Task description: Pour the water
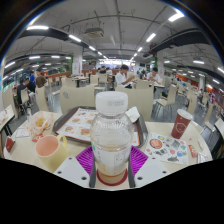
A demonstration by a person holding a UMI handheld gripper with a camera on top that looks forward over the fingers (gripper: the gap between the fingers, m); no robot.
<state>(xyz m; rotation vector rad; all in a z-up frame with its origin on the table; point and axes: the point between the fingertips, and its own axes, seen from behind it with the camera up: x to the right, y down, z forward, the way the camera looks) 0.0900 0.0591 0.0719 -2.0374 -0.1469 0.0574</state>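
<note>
Pale table spread with a tray, then red cup and orange cup. Clear bottle, white-capped, clamped upright between gripper pads. Risk: still capped, or slipping when tilted.

A clear plastic bottle with a white cap stands upright between the purple pads, holding amber liquid at its bottom. An orange cup stands near, open side up.

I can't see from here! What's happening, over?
Gripper shut on clear plastic water bottle with white cap, upright. Orange plastic cup beside it on the table. Nothing in the way.
</note>
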